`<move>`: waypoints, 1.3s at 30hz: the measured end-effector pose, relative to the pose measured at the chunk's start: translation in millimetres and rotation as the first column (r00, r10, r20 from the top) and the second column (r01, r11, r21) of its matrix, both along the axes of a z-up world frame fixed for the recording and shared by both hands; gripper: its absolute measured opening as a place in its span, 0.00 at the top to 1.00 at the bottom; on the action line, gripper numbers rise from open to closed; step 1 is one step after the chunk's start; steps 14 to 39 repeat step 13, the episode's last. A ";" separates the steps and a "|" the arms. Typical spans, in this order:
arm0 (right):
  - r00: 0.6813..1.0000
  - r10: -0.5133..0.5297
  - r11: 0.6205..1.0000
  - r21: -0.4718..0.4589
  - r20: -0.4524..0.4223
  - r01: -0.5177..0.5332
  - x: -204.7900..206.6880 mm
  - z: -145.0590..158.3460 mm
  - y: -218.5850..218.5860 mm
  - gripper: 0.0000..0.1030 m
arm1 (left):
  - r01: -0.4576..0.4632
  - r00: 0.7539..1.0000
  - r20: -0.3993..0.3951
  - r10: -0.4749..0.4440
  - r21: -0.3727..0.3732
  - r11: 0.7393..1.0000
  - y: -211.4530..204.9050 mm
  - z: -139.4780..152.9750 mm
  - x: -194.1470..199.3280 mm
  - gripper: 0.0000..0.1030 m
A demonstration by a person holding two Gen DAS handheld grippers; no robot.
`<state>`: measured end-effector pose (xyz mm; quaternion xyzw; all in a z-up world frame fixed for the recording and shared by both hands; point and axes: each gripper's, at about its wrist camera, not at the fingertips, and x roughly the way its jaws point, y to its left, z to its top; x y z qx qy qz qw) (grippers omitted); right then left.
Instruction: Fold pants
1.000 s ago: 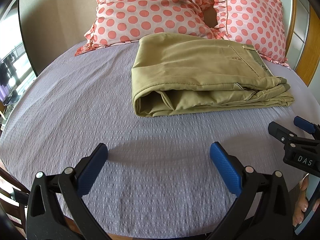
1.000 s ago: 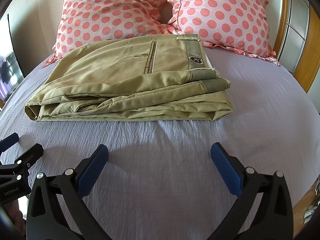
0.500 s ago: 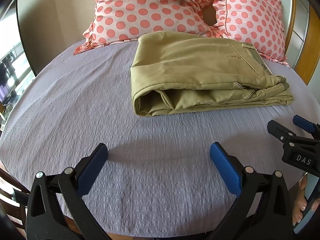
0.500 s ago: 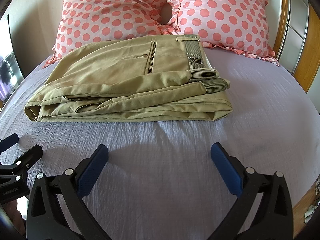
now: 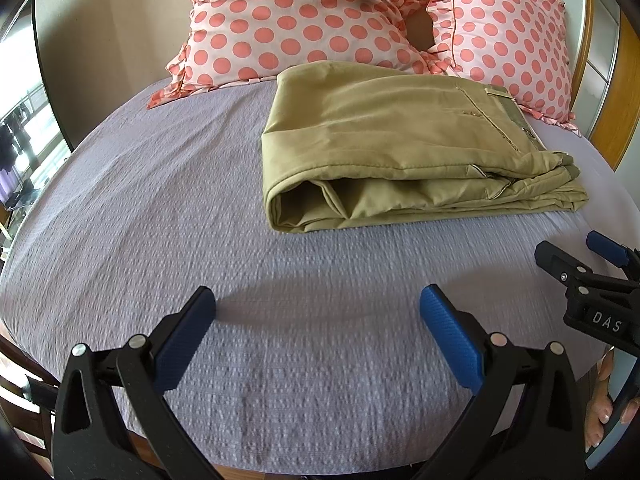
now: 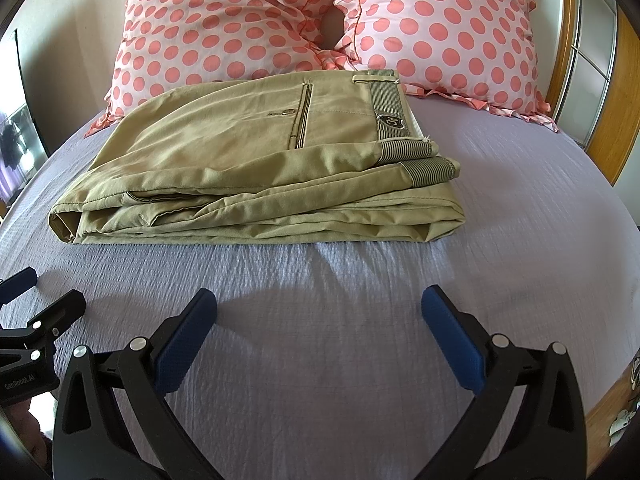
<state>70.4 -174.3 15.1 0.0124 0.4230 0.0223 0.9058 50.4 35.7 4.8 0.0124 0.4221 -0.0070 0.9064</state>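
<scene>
Open lilac bed [image 6: 520,240] is seen between the spread fingers [image 6: 188,340] and the folded pants [image 6: 256,176], so a low approach from the front is left unblocked. Behind the pants, passage is closed by two dotted pillows [image 6: 440,32] touching their far edge. Wide bare bed [image 5: 140,200] is left beside the pants.
</scene>
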 end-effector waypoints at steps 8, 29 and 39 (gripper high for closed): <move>1.000 0.000 1.000 0.000 0.000 0.000 0.2 -0.2 -0.3 0.01 | -0.004 1.000 0.005 0.004 0.002 1.000 -0.9 -0.8 -0.4 0.02; 1.000 0.000 1.000 0.000 0.000 0.000 0.8 -0.1 -0.2 0.01 | -0.003 1.000 0.010 0.003 0.003 1.000 -0.7 -0.6 -0.8 0.02; 1.000 0.000 1.000 0.000 0.000 0.000 0.8 -0.1 -0.2 0.01 | -0.003 1.000 0.010 0.003 0.003 1.000 -0.7 -0.6 -0.8 0.02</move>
